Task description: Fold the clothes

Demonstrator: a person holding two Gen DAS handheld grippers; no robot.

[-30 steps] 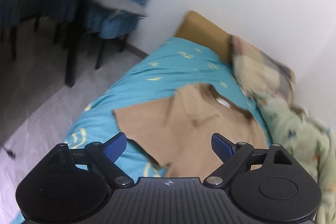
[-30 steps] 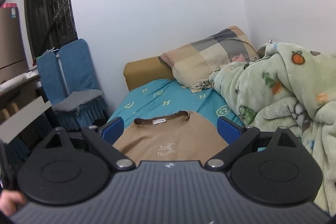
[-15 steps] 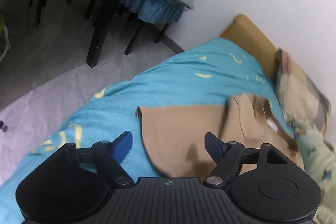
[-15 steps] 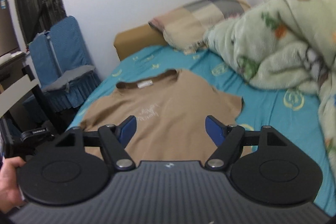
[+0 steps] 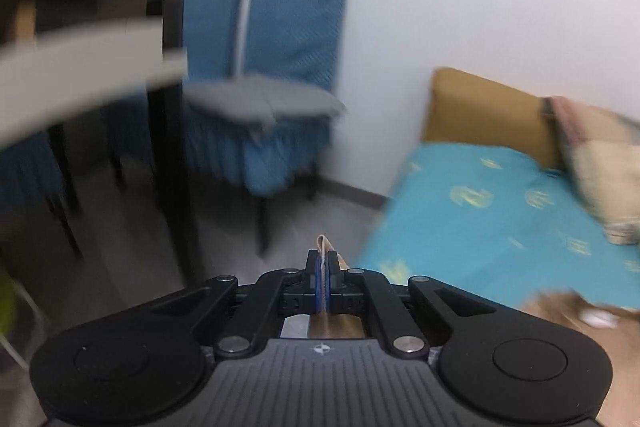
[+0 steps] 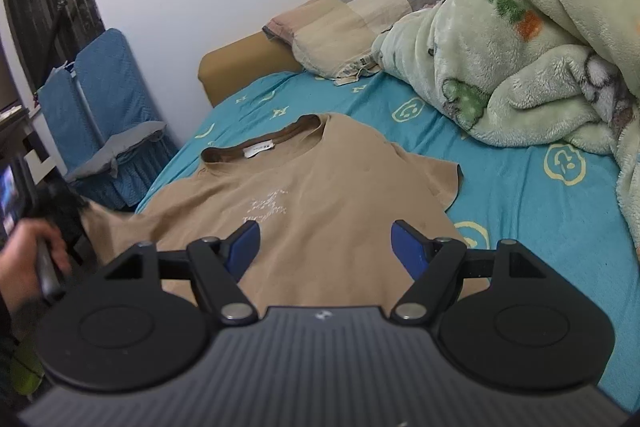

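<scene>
Left tongs [image 5: 324, 269] pinch the tee's [image 6: 320, 187] sleeve — right tongs [image 6: 325, 247] hover.

We see a light brown T-shirt [image 6: 320, 195] lying flat and face up just past our open right claw [image 6: 325, 247], with its neck hole at the far end. One short sleeve lies off to the claw's right. The other sleeve [image 5: 327, 247] is pinched in our left claw [image 5: 323, 265].

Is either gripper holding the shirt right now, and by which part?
The left gripper is shut on the tan T-shirt, apparently at its left sleeve edge; the right gripper is open above the shirt, holding nothing.
</scene>
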